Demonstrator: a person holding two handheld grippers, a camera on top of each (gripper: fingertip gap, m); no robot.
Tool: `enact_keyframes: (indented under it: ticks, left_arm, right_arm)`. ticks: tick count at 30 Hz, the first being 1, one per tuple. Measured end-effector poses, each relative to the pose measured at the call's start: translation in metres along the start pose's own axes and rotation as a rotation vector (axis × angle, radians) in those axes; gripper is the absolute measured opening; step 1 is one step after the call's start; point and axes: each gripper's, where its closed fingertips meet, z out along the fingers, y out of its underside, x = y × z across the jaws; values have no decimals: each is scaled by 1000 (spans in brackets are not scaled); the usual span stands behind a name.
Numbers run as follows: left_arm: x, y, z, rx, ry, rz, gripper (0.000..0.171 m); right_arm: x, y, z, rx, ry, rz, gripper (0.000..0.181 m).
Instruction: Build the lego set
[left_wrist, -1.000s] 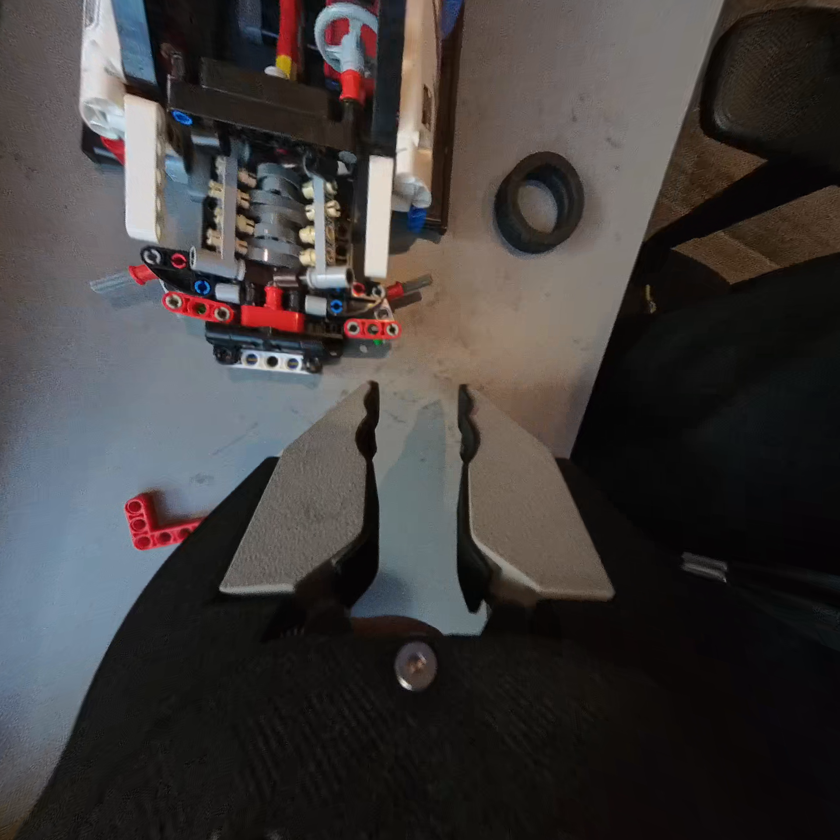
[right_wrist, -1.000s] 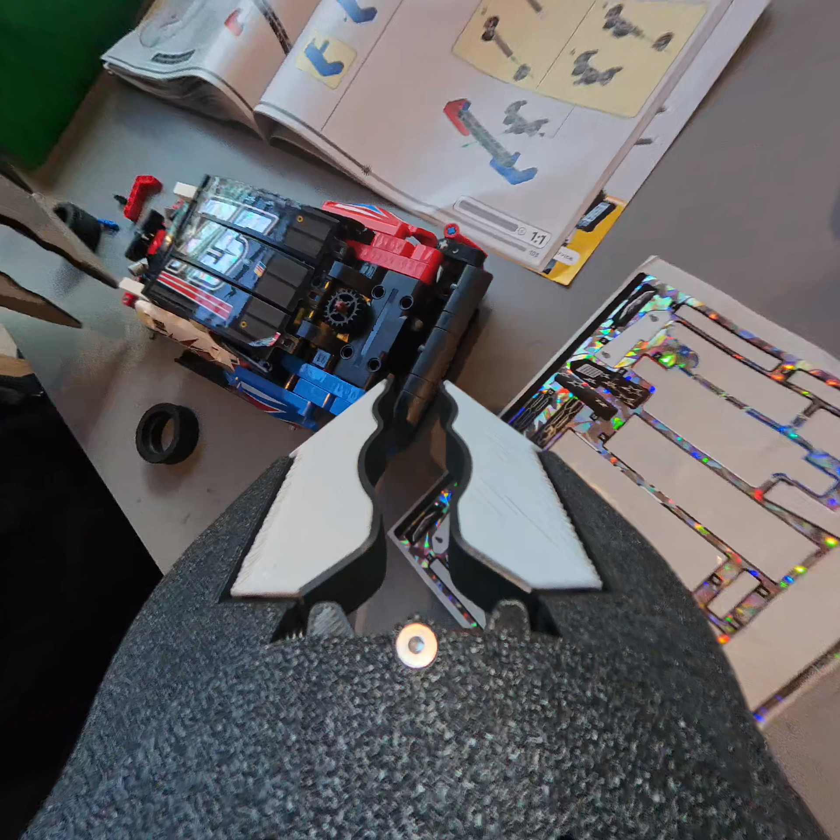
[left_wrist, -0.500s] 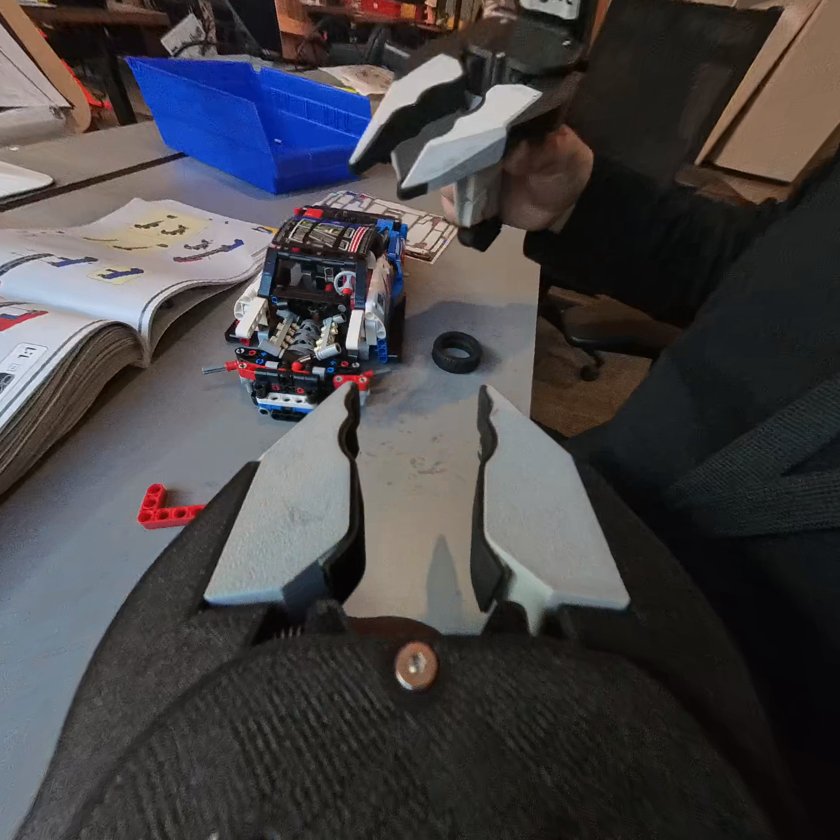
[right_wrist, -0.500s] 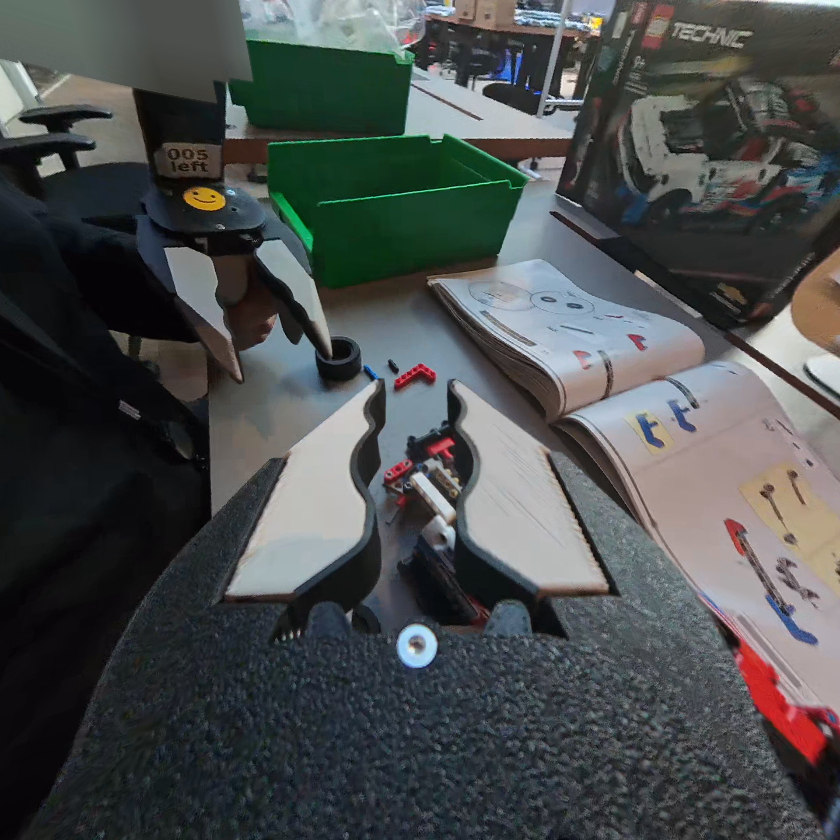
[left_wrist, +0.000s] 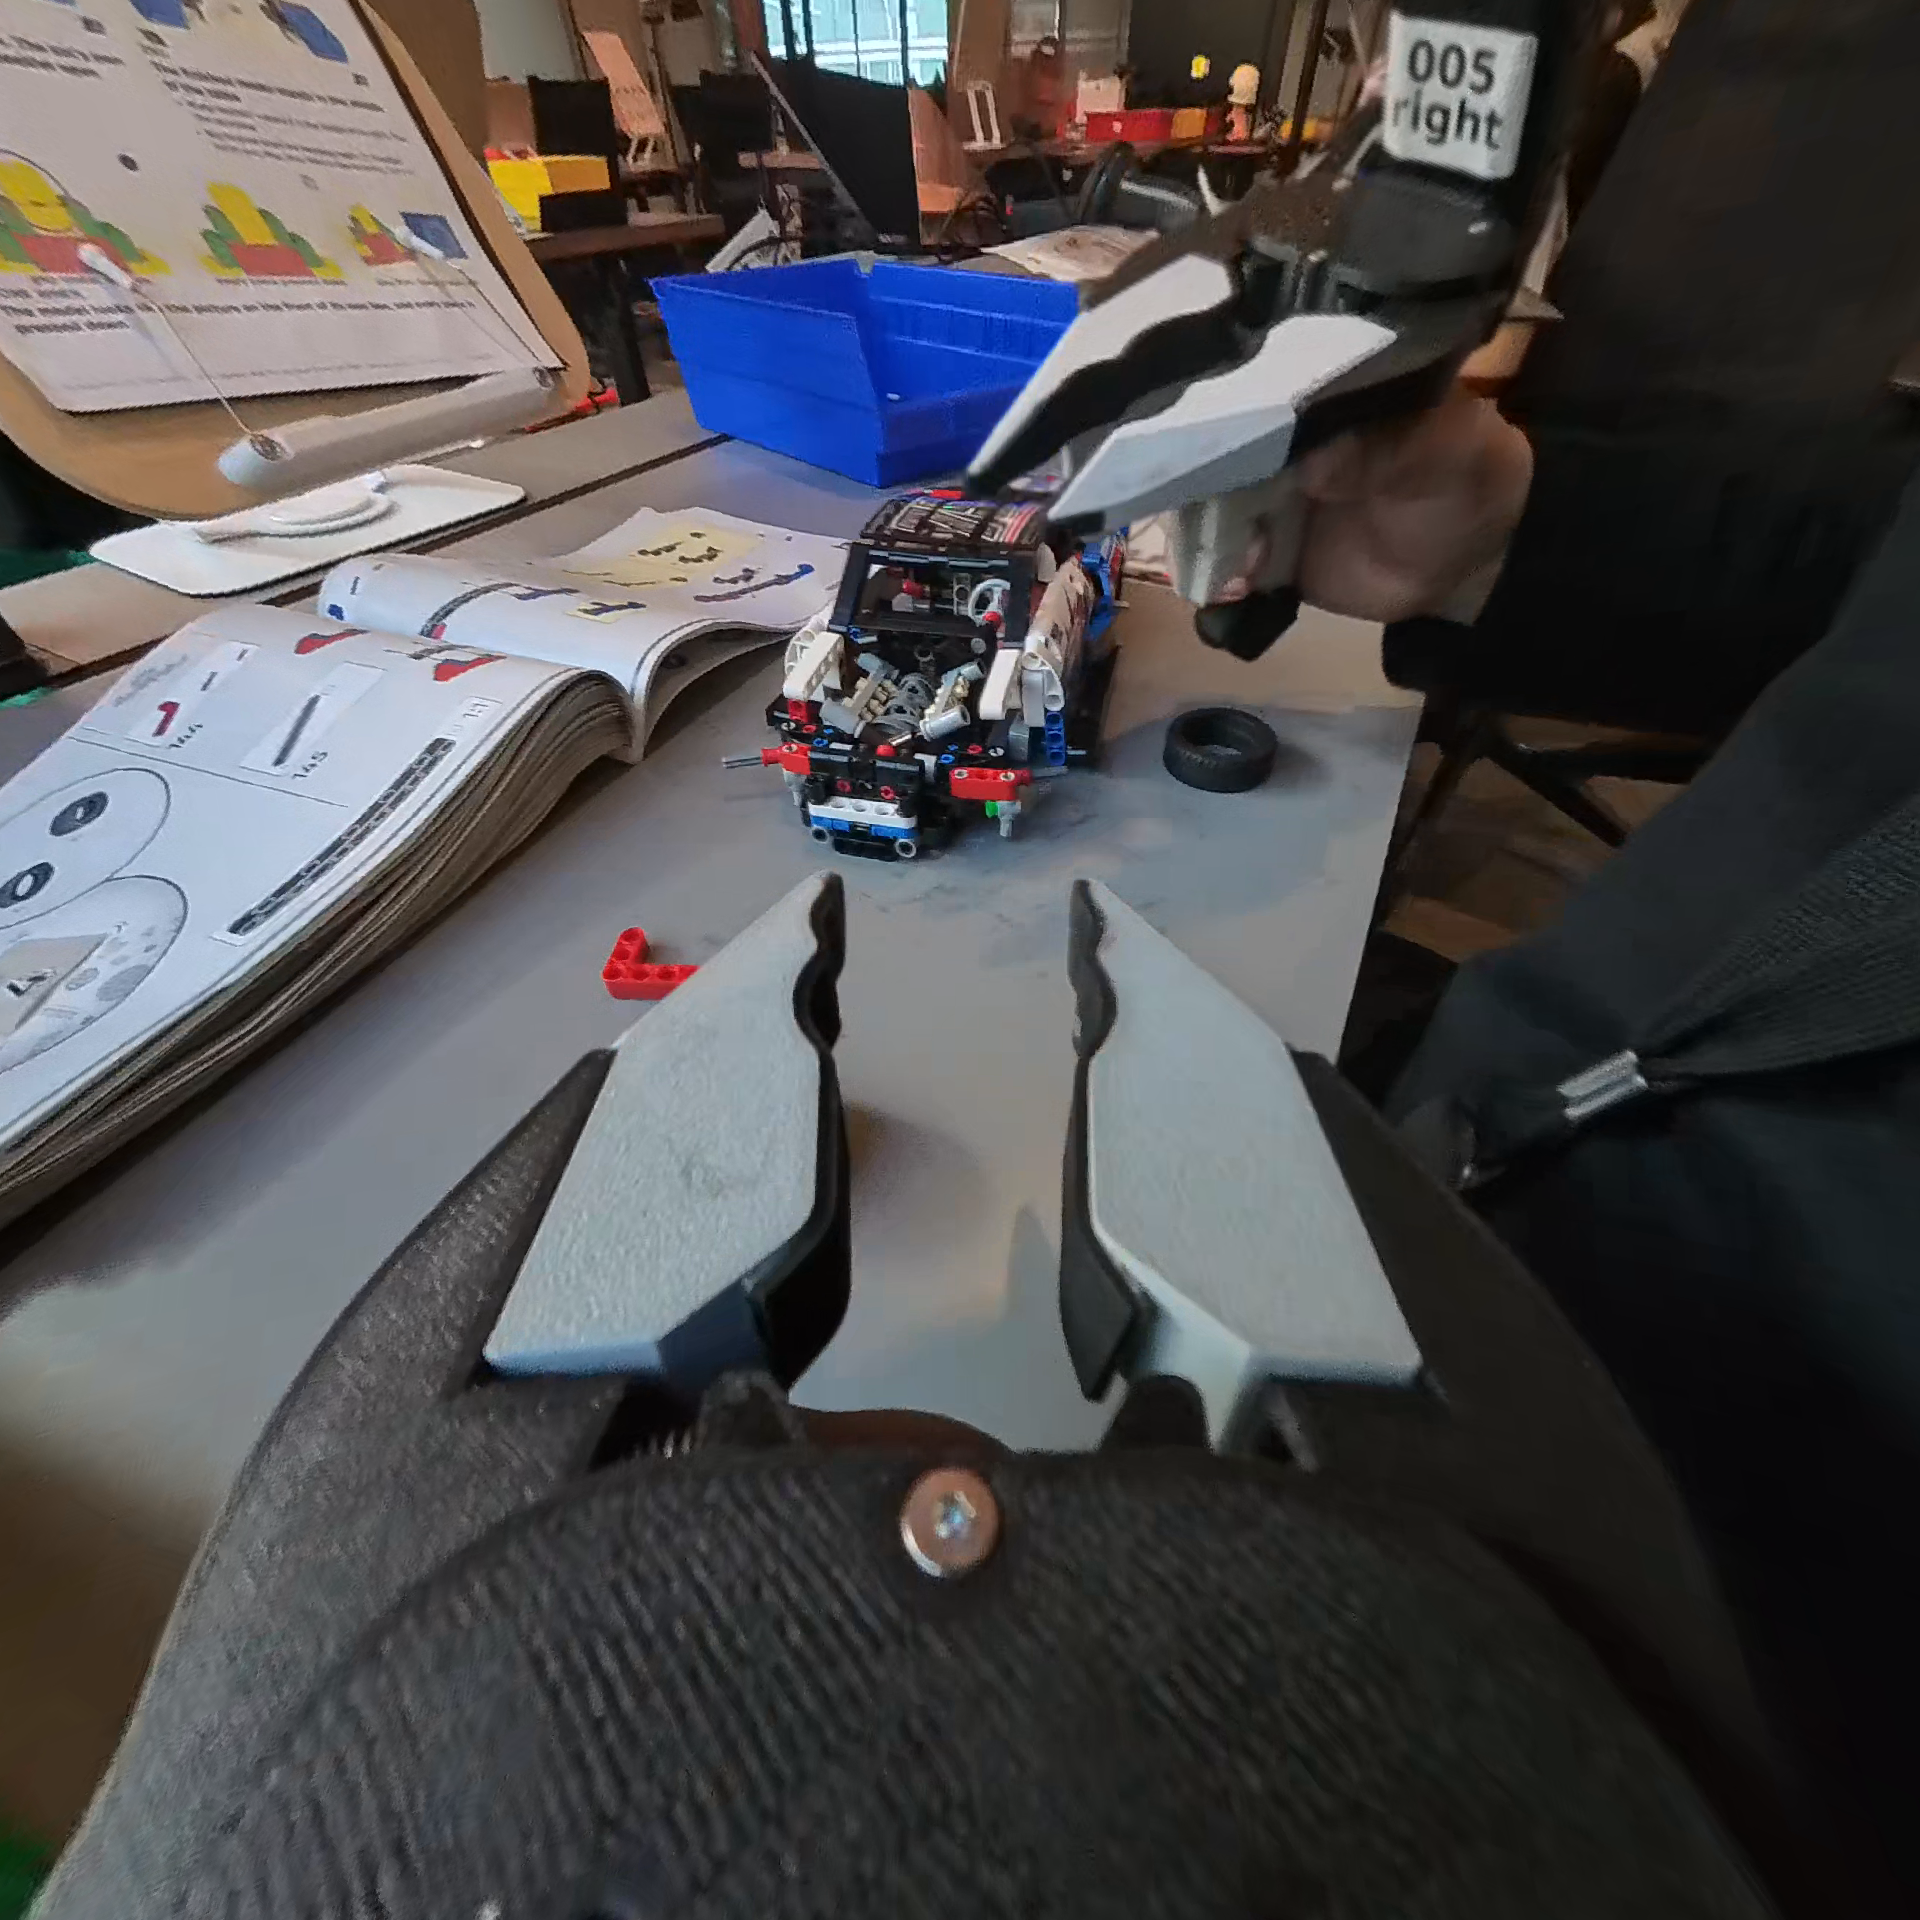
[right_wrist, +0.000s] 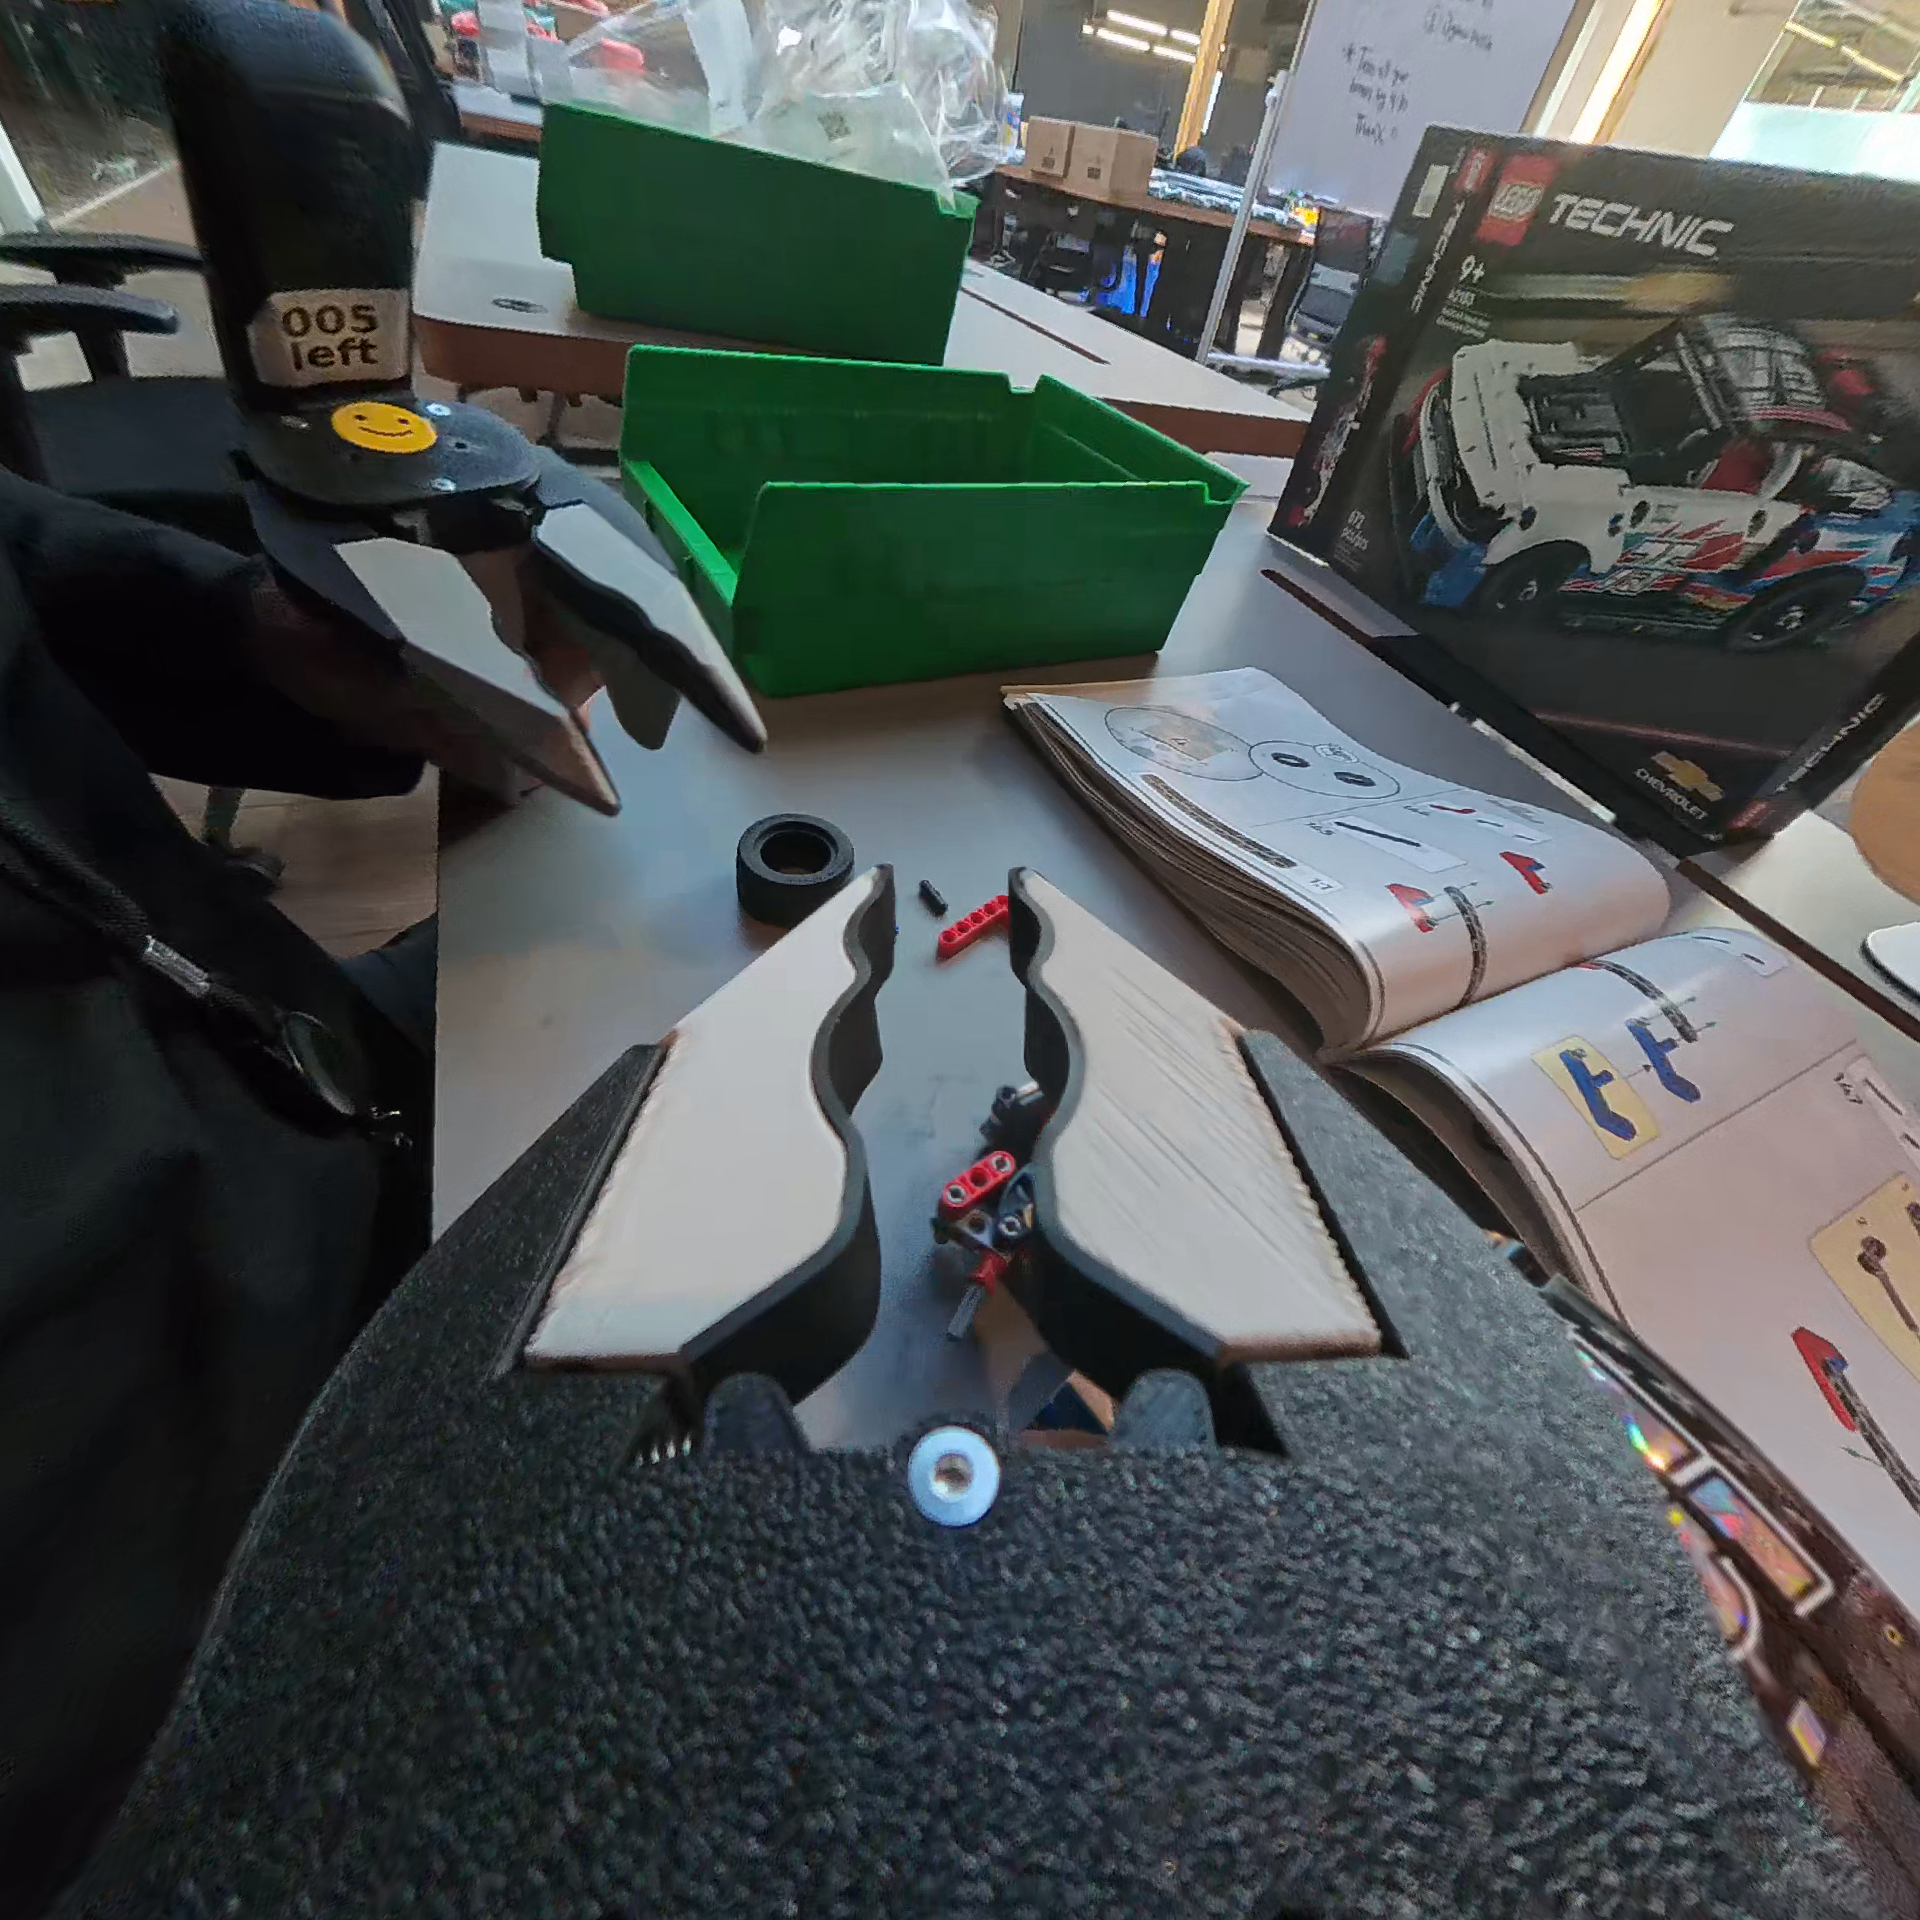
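Surface: grey table (left_wrist: 436, 1091) in a workshop w/ more desks behind. Left of frame: open manual (left_wrist: 312, 748); upper centre: blue bin (left_wrist: 831, 364). Left gripper (left_wrist: 954, 914), lower centre: jaws spread, empty, above table. Red L-beam (left_wrist: 642, 966) just left of its tip. Car (left_wrist: 935, 686), centre: part-built, engine exposed, no wheels. Tyre (left_wrist: 1218, 748) lies right of car. Right gripper (left_wrist: 1023, 488), upper right: jaws slightly parted, empty, tips over car roof.

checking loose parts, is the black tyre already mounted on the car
No, the black tyre lies flat on the grey table beside the lego car, apart from it.
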Motion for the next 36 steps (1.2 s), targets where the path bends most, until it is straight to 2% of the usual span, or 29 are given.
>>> enact_keyframes:
  ticks: [3, 8, 13, 18, 21, 26, 36]
  left_arm:
    - [-14, -8, -2, 58, -63, -2, 41]
    - [-32, -19, 2, 129, -143, 7, 45]
    - [-38, -22, 7, 152, -158, 13, 50]
    - [-45, -24, 4, 171, -188, -5, 52]
    - [-47, -24, 3, 176, -190, -11, 52]
    - [-48, -23, 3, 172, -176, -28, 51]
    - [-47, -23, 4, 168, -156, -42, 46]
  right_arm:
    - [-6, 4, 0, 12, 19, -20, 20]
    - [-15, -4, 3, 129, 43, 64, 19]
    - [-43, -21, 29, 203, 6, 55, 20]
    - [-75, -12, 61, 179, -111, 41, 21]
    - [-76, -19, 67, 222, -99, 7, 19]
    - [-80, -18, 75, 209, -118, -20, 20]
    - [-71, -19, 76, 214, -138, 56, 19]
